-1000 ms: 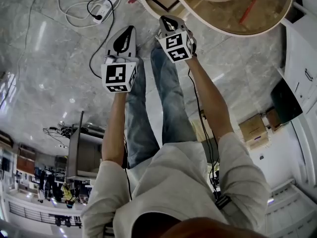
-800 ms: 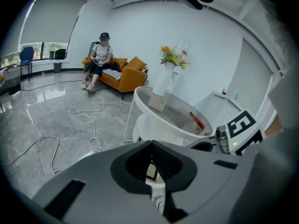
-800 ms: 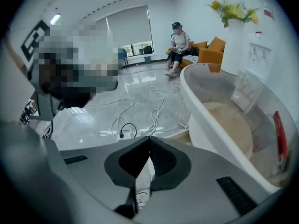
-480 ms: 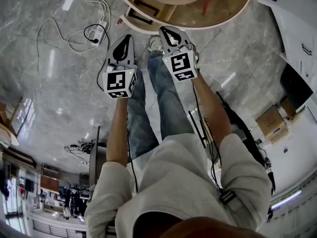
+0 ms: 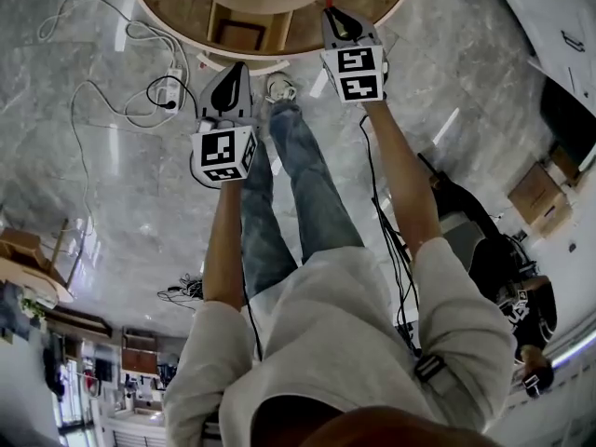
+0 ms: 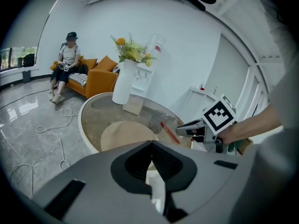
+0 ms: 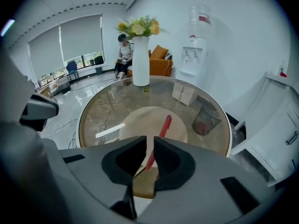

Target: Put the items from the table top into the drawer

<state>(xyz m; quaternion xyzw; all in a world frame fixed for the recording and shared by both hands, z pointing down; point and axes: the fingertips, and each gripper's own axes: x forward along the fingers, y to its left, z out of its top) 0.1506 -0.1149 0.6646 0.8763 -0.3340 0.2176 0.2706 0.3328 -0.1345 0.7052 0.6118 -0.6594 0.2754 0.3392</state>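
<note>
Red pen (image 7: 161, 134) lying flat on the round glass table top (image 7: 105, 106), above the pale wooden disc seen through the glass. In the right gripper view its long axis runs from near to far and leans slightly right, with the thicker end away and the thinner end towards the camera. The pen is slim and uniformly red; no print can be made out. Right gripper (image 7: 149, 142): jaws a narrow gap apart, having just been opening. The pen shows through the gap but lies on the table ahead, and the pads do not press on it. Left gripper (image 6: 150, 145): jaws together with nothing between them, held lower and to the left near the table's edge. Also on the glass are a white strip (image 7: 110, 130), a clear cup (image 7: 205, 118) and a white vase of flowers (image 7: 140, 55). The floor is grey marble with white cables (image 5: 140, 35). The room has white walls, a water dispenser (image 7: 196, 45) and an orange sofa (image 6: 99, 78) with a seated person (image 6: 65, 64).
</note>
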